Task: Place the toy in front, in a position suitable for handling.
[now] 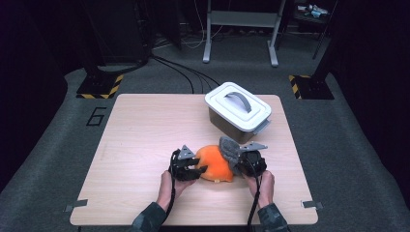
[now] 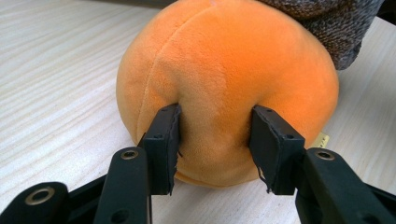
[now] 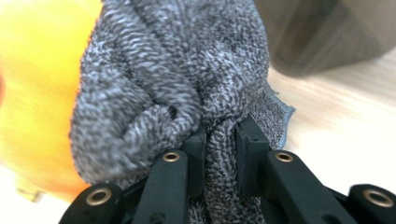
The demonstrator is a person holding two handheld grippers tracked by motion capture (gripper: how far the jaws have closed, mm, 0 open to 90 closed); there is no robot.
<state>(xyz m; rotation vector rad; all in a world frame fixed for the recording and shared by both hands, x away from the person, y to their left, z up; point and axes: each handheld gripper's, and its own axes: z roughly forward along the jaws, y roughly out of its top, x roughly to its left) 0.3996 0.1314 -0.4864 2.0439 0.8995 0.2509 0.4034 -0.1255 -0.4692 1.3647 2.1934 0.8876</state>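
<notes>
High view overhead, far; gripper views close — all share orange plush (image 1: 215, 163).

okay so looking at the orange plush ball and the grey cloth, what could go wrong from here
The left gripper pinches only a soft fold of the orange plush ball, so it might slip or roll free. The grey cloth is bunched in the right gripper and could snag or drag the ball.

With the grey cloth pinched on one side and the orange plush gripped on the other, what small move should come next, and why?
Probably sweep the grey cloth across the orange plush: the right gripper is shut on it against the plush's side, while the left gripper pinches the plush steady.
</notes>
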